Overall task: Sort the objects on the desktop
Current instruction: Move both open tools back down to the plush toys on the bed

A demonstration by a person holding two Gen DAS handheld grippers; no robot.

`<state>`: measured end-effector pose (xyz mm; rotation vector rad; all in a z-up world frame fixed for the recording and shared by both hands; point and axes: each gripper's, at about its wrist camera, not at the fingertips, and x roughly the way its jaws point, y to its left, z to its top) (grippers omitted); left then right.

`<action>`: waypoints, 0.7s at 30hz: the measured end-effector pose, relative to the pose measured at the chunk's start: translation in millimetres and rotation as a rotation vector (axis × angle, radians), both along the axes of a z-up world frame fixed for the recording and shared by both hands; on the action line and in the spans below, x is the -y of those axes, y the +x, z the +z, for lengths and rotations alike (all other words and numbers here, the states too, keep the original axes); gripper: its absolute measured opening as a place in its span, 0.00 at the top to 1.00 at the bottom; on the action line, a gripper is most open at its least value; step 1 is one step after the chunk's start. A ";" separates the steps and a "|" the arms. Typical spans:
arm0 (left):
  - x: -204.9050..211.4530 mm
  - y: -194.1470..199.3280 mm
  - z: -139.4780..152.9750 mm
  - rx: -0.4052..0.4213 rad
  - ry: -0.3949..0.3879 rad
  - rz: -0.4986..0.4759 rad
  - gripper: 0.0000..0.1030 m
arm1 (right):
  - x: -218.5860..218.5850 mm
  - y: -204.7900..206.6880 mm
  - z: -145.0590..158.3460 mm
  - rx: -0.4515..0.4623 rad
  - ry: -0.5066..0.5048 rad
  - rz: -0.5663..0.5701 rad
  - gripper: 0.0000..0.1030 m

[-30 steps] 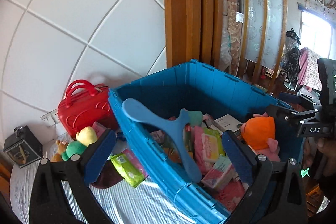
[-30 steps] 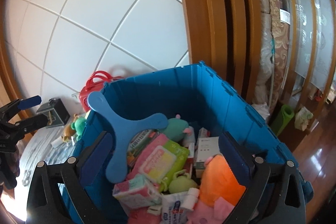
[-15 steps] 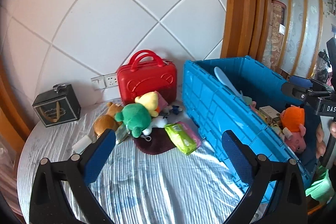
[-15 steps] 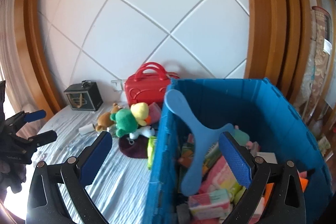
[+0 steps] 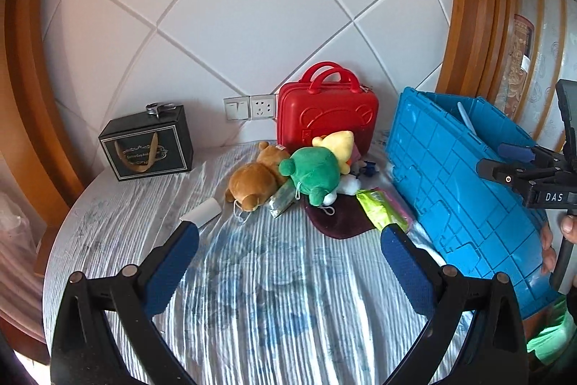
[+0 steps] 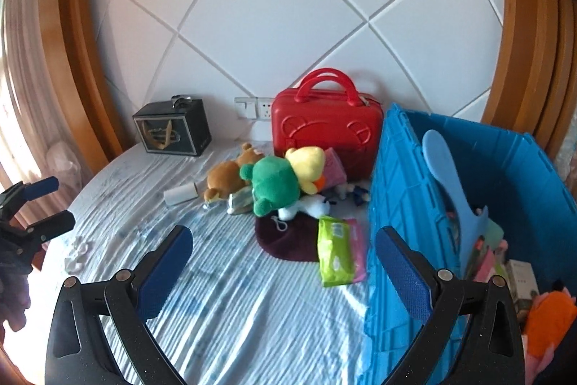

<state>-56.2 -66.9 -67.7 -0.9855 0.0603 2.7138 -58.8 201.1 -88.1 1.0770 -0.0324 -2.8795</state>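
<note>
While your left gripper point(image 5: 288, 249) and right gripper point(image 6: 283, 249) hang wide and empty, toys point(image 6: 274, 183) and packets point(image 6: 333, 249) lie near the table's point(image 5: 252, 313) right edge beside the half-filled crate point(image 6: 404, 204), unsorted.

Each black tool point(image 5: 288, 253) carries blue textured pads point(image 5: 169, 267), silver screws.
</note>
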 end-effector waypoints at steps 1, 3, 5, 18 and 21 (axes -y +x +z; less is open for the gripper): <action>4.9 -5.9 -4.9 0.007 -0.005 0.006 0.01 | 4.4 -8.9 -7.9 0.013 0.004 -0.004 0.00; 13.4 -19.7 -15.4 0.018 -0.016 0.014 0.01 | 9.6 -25.0 -21.9 0.042 0.011 -0.012 0.00; 19.2 -36.7 -30.1 0.031 -0.043 0.017 0.01 | 14.9 -42.5 -34.8 0.062 0.017 -0.020 0.00; 10.7 -194.1 -177.1 0.091 -0.275 -0.115 0.01 | 31.2 -195.7 -144.1 0.210 0.047 -0.082 0.00; 4.4 -229.7 -214.7 0.108 -0.353 -0.154 0.01 | 34.9 -224.9 -168.4 0.229 0.070 -0.077 0.00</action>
